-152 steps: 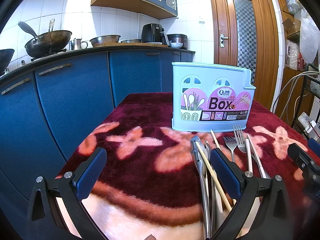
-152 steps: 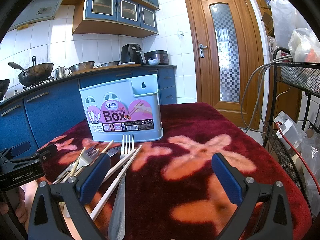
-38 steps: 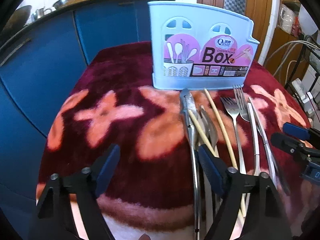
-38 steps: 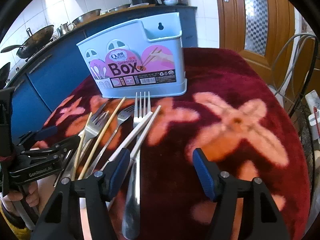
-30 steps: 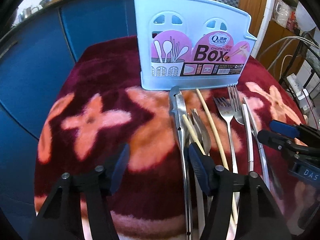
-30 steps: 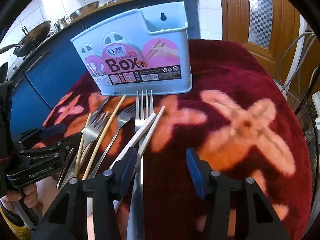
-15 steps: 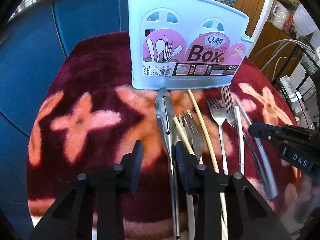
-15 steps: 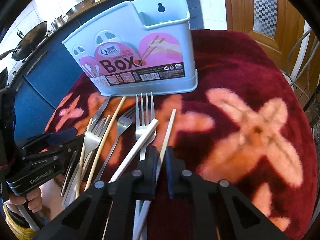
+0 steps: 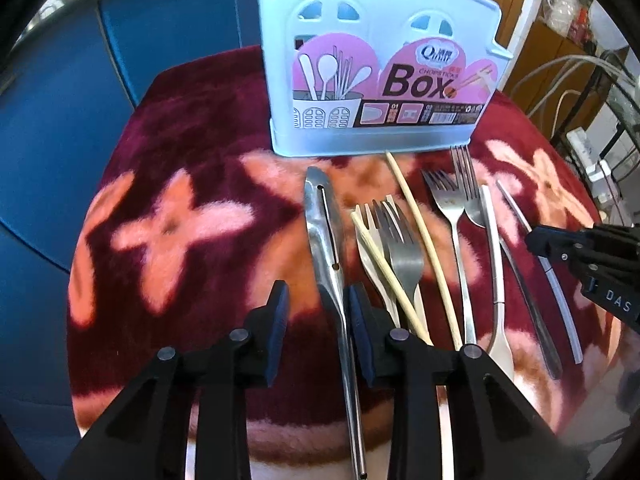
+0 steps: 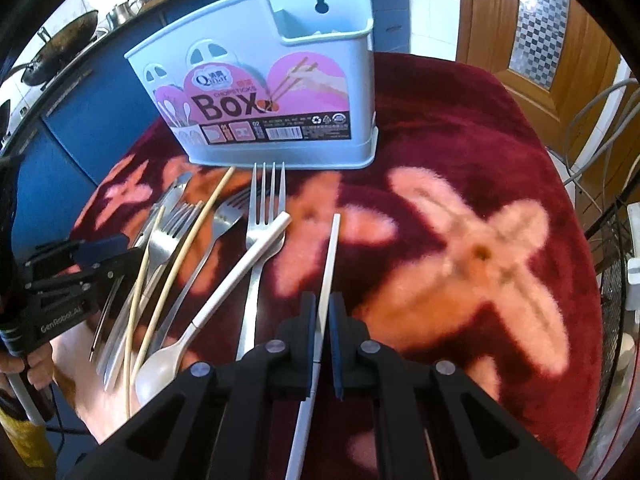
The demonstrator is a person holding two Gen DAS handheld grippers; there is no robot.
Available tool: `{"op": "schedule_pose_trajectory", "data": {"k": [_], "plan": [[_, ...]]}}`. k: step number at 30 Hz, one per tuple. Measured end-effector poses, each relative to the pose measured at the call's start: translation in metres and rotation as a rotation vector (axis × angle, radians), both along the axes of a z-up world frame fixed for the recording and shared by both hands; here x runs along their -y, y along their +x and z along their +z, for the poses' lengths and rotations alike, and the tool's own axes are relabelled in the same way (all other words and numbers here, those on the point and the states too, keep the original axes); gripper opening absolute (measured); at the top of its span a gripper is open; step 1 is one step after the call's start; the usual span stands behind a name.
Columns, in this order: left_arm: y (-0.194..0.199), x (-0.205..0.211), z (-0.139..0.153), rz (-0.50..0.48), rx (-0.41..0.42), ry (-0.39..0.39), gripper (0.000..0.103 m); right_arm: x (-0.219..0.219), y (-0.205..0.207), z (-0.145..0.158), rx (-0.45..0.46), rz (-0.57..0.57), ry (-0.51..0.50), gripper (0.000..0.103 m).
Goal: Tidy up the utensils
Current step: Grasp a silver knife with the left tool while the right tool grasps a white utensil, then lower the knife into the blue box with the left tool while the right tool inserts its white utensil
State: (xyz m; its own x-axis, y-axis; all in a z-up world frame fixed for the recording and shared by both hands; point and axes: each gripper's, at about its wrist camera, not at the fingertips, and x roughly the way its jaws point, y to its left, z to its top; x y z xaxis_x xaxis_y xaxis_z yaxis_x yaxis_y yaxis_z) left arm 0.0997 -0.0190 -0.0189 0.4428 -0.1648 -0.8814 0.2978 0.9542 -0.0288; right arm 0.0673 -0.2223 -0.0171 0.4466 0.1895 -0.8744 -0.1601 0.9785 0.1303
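Observation:
A light blue chopsticks box [image 9: 380, 76] stands upright at the far side of the red flowered cloth [image 9: 192, 184]; it also shows in the right wrist view [image 10: 272, 100]. Several forks, chopsticks and a spoon lie in front of it. My left gripper [image 9: 316, 320] is half closed around the handle of a slotted metal utensil [image 9: 326, 236], with a gap on its left side. My right gripper [image 10: 323, 320] is shut on a white chopstick [image 10: 329, 256] that points toward the box. The right gripper also shows at the right edge of the left wrist view [image 9: 560, 244].
A silver fork [image 10: 260, 216], a white-handled spoon [image 10: 224, 292] and bamboo chopsticks [image 10: 176, 260] lie left of the held chopstick. Blue kitchen cabinets [image 9: 80, 80] stand behind on the left, a wooden door [image 10: 540, 20] and a wire rack [image 10: 616, 240] on the right.
Both grippers moved forward and down over the utensils and narrowed. The right closed on the white chopstick. The left closed in around the slotted metal utensil.

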Motion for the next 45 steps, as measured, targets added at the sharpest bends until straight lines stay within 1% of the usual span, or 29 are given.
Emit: {"op": "schedule_pose_trajectory", "data": {"k": [2, 6, 11, 16, 22, 24, 26, 28, 30, 35, 41, 45], "plan": [[0.005, 0.003, 0.000, -0.013, -0.010, 0.016, 0.037, -0.001, 0.003, -0.001, -0.019, 0.016, -0.007, 0.011], [0.015, 0.007, 0.000, -0.037, -0.036, 0.035, 0.038, -0.002, 0.010, -0.002, -0.055, 0.047, -0.004, 0.011], [0.027, 0.004, 0.000, -0.044, -0.075, 0.013, 0.038, 0.004, 0.017, -0.004, -0.106, 0.069, 0.040, 0.012], [0.034, 0.003, 0.001, -0.088, -0.085, 0.026, 0.039, 0.010, 0.023, -0.005, -0.156, 0.074, 0.081, 0.012], [0.046, 0.001, 0.000, -0.116, -0.088, 0.001, 0.038, 0.011, 0.027, -0.005, -0.180, 0.087, 0.083, 0.012], [0.046, 0.002, 0.000, -0.124, -0.085, -0.003, 0.037, 0.010, 0.027, -0.005, -0.179, 0.082, 0.074, 0.010], [0.045, 0.001, 0.000, -0.130, -0.078, -0.009, 0.035, 0.009, 0.027, -0.005, -0.175, 0.080, 0.068, 0.010], [0.044, -0.001, 0.001, -0.129, -0.062, -0.013, 0.032, 0.007, 0.026, -0.005, -0.165, 0.078, 0.057, 0.010], [0.038, -0.001, 0.002, -0.126, -0.050, -0.019, 0.024, 0.005, 0.024, -0.005, -0.151, 0.071, 0.049, 0.010], [0.029, -0.002, 0.006, -0.099, -0.022, -0.048, 0.019, 0.006, 0.017, -0.002, -0.107, 0.040, 0.062, 0.008], [0.014, -0.016, 0.013, -0.047, -0.009, -0.111, 0.019, 0.017, 0.005, 0.006, -0.038, -0.008, 0.124, 0.007], [0.001, -0.022, 0.023, -0.027, 0.028, -0.156, 0.019, 0.025, -0.010, 0.020, 0.052, -0.025, 0.160, 0.007]]}}
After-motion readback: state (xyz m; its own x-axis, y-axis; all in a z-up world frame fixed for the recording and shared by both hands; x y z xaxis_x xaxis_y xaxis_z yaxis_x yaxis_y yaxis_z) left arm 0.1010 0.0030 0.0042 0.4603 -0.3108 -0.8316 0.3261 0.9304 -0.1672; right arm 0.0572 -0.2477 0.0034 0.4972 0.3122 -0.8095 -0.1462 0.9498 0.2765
